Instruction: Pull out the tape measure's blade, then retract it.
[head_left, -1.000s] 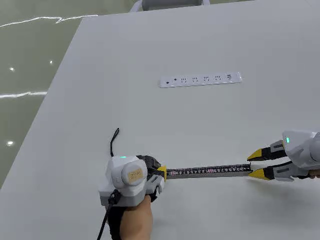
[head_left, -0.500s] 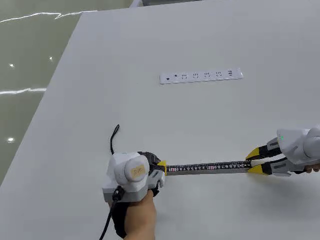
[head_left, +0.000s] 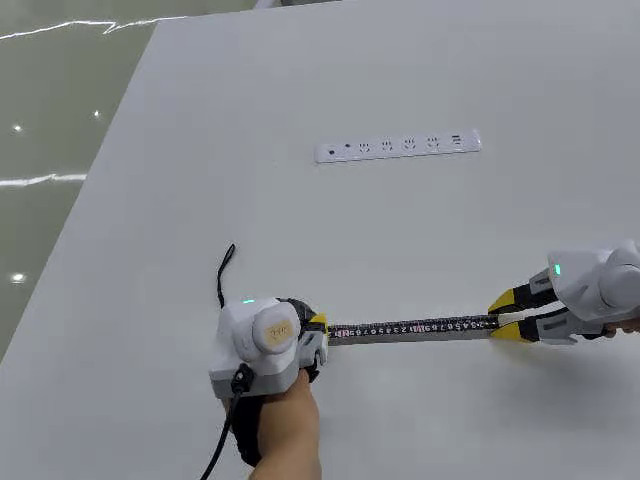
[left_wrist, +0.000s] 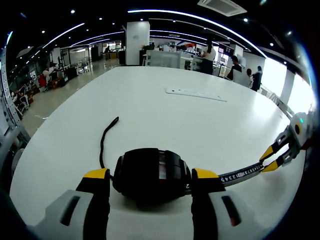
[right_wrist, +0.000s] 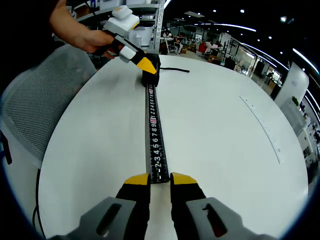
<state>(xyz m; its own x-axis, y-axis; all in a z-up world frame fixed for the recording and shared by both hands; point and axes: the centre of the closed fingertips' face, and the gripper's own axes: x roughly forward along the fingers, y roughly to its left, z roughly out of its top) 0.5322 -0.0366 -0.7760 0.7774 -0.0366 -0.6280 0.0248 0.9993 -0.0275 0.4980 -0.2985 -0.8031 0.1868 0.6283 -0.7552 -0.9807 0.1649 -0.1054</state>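
Tape measure (left_wrist: 150, 162): black, lying on the counter (head_left: 400, 250). Your left hand-held gripper (left_wrist: 151, 175) is closed around its body, one yellow-tipped jaw on each side. Blade (right_wrist: 152, 130): drawn out flat along the counter toward your right. Your right hand-held gripper (right_wrist: 160, 179) pinches the blade's free end between its jaws. Strap (head_left: 224, 275): black, trailing from the tape measure across the counter. Power strip (head_left: 398, 146): white, well apart, farther back.
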